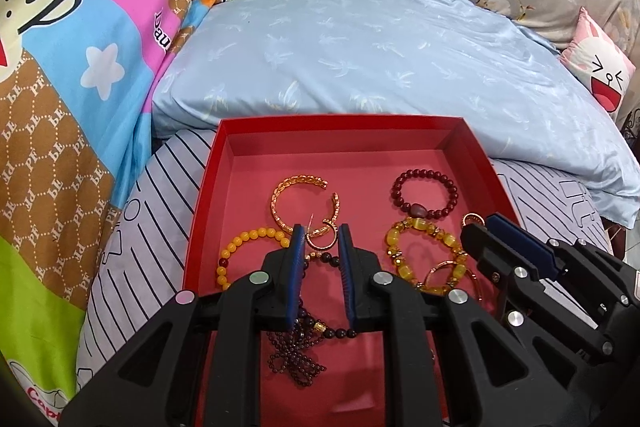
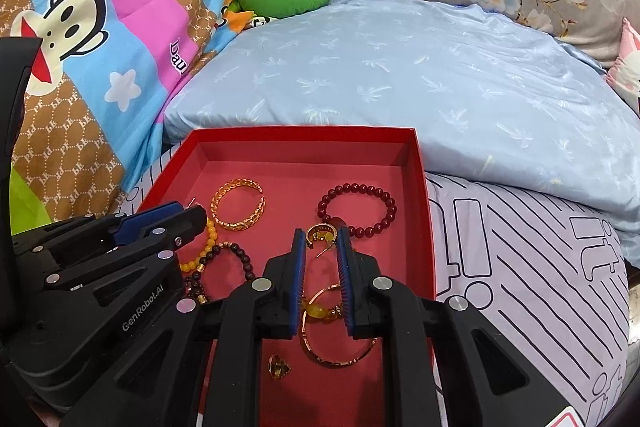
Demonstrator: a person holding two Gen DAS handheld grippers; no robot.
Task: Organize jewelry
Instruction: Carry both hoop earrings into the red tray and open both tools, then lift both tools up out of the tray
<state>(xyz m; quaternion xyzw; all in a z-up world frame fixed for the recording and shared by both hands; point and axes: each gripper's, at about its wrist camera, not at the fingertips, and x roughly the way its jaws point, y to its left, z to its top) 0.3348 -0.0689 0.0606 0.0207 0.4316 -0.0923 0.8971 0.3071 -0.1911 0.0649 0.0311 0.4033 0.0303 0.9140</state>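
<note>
We note a small gold hoop earring (image 1: 321,237) lying on the floor of the red box (image 1: 340,123), right at the tips of the left gripper (image 1: 321,241). It sits between the two tips, slightly ahead of them, its pin pointing up and away. The left jaws stand part open, wider than the hoop, and we cannot tell whether either pad touches it; nothing is lifted. We judge the coming move to be a short close on this hoop, flat ring facing the camera, so the pads would meet its edges.

The right gripper (image 2: 321,241) also stands part open and holds nothing. A second gold earring (image 2: 319,233) lies between its tips, and a thin bangle (image 2: 336,327) with yellow beads lies under its jaws.

Further ahead of the left jaws lie a gold cuff (image 1: 304,201) and, to the right, a dark red bead bracelet (image 1: 426,195). A yellow bead bracelet (image 1: 248,251) lies left of the tips. The box rests on striped bedding (image 1: 152,247), with a pale blue pillow (image 1: 380,47) beyond.
</note>
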